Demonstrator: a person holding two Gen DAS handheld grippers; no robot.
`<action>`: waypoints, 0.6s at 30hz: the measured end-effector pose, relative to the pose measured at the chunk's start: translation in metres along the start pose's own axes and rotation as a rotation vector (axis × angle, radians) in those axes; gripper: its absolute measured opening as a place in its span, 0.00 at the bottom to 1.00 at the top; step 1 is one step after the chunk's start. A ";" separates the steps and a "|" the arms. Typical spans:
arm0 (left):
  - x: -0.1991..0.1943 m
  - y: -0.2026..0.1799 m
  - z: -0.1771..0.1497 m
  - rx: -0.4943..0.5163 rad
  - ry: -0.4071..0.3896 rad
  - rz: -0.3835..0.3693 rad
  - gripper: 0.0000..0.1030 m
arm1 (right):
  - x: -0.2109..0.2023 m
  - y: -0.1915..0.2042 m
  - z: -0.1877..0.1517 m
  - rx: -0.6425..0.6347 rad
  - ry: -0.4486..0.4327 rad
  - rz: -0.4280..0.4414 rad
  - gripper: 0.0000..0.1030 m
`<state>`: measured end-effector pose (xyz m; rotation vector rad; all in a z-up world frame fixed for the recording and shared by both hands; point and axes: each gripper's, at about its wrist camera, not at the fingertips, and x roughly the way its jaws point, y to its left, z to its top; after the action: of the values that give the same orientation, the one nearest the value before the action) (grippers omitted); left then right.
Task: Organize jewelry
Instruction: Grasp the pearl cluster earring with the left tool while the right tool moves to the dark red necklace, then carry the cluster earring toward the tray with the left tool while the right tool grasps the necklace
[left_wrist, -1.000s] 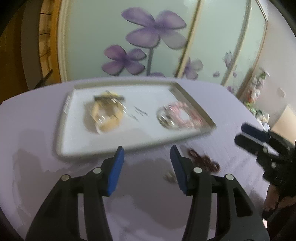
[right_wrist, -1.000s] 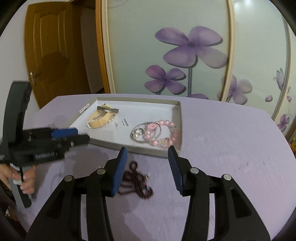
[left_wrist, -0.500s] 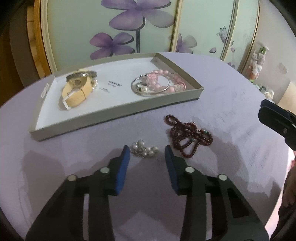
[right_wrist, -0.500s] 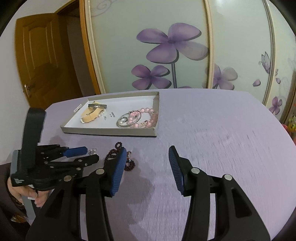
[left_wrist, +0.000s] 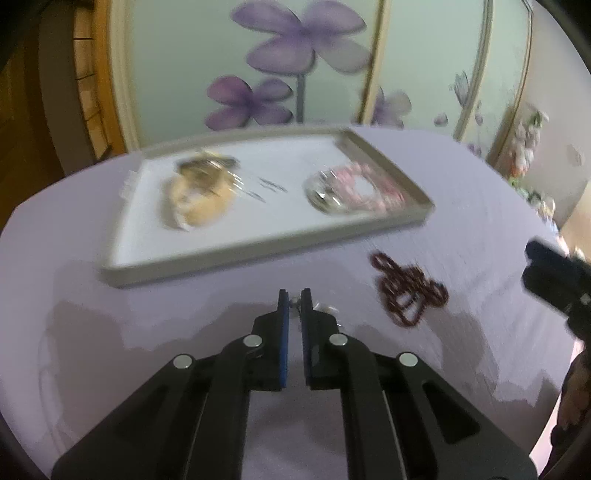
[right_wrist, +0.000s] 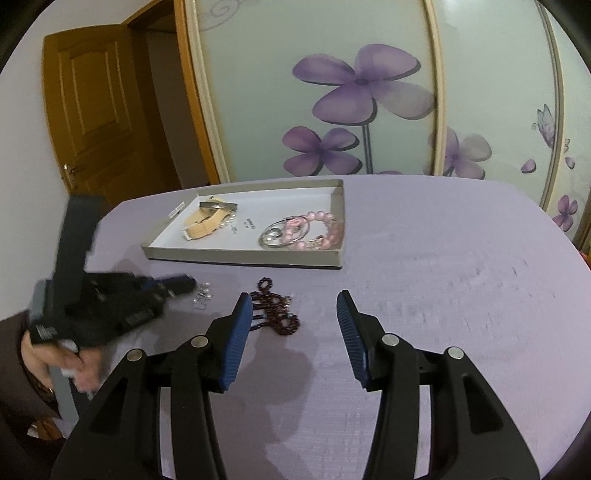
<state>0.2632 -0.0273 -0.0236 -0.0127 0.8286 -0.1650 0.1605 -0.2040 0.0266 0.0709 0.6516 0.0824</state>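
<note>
No words can be read. There is white print on the left gripper (right_wrist: 186, 284) and small dark print inside the tray (right_wrist: 243, 256), but both are too blurry.

Lilac table (right_wrist: 424, 258), grey tray (right_wrist: 240, 255), dark bead string (right_wrist: 275, 314) (bunched), small silvery piece (right_wrist: 202, 293)

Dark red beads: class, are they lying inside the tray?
No. The dark red beads lie on the purple cloth, in front of the tray.
</note>
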 end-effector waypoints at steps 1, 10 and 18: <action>-0.007 0.006 0.002 -0.009 -0.018 0.007 0.06 | 0.001 0.002 0.000 -0.003 0.003 0.008 0.48; -0.065 0.059 0.025 -0.108 -0.143 0.024 0.06 | 0.018 0.022 -0.002 -0.033 0.050 0.053 0.48; -0.093 0.069 0.038 -0.118 -0.201 0.021 0.06 | 0.033 0.036 -0.004 -0.062 0.097 0.062 0.54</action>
<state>0.2389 0.0530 0.0650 -0.1295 0.6366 -0.0926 0.1822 -0.1645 0.0067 0.0274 0.7432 0.1663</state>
